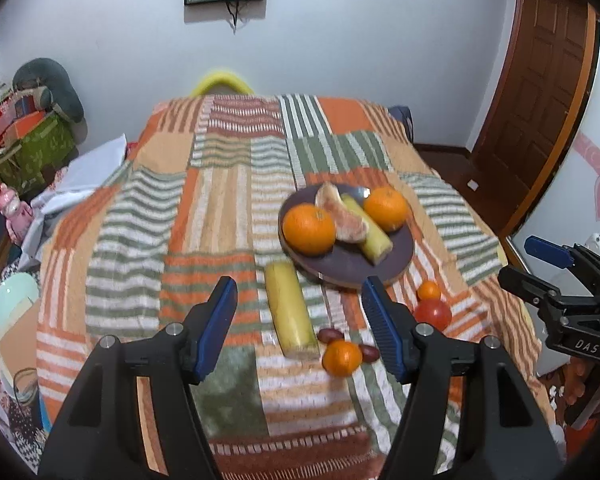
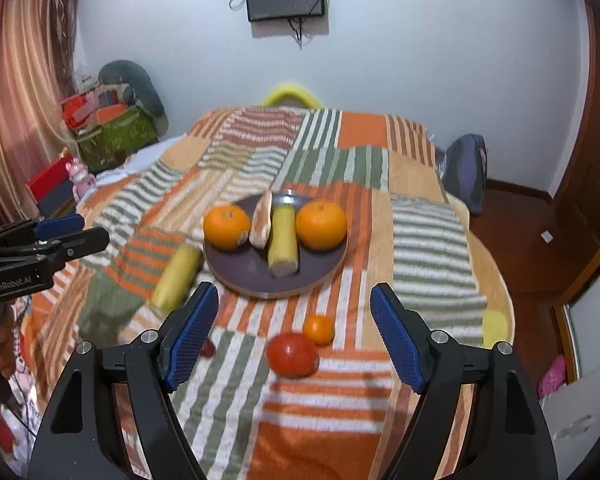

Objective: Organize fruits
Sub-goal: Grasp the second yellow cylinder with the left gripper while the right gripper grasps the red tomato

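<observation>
A dark round plate on the striped blanket holds two oranges, a grapefruit wedge and a yellow fruit piece. In front of the plate lie a second yellow piece, a small orange, two dark red dates, a tomato and a tiny orange. My left gripper is open and empty above the loose yellow piece. My right gripper is open and empty above the tomato.
The striped blanket covers a table whose edge drops at left and right. Boxes and bags are stacked at far left. A wooden door is at right. A yellow chair back stands behind the table.
</observation>
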Motion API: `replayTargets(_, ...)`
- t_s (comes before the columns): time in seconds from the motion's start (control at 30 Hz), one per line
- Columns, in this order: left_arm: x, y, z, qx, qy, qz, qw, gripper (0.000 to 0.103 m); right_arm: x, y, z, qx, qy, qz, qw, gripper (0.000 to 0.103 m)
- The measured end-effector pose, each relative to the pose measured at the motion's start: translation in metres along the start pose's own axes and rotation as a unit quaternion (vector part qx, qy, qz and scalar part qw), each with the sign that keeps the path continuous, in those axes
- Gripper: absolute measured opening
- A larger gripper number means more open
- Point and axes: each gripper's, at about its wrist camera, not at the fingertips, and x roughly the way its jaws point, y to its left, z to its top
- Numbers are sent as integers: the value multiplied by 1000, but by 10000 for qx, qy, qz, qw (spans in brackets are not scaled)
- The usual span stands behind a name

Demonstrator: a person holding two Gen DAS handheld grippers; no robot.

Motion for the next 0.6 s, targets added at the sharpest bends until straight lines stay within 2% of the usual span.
replayTargets(0.23,35,-6,-30,-16,463,-47,9989,64,22,7,-30,-185,438,-47,9989,76)
replayTargets(0.43,71,-4,-45,-136,811,-90,9966,64,41,2,-46,-86,727,32,9973,76)
replayTargets(0.47,75,-3,-46,-164,837,-100,9963,63,43,2,-48,-61,748,30,9972,76)
replayTargets(0.53,82,-1,-45,-195,868,-113,9960,52,49,-2,-50,38,793,41,9968,76)
replayTargets(0.6,89,1,-42,-213,901,-142,9956,46,57,-6,-52,176,873,116,9960,76)
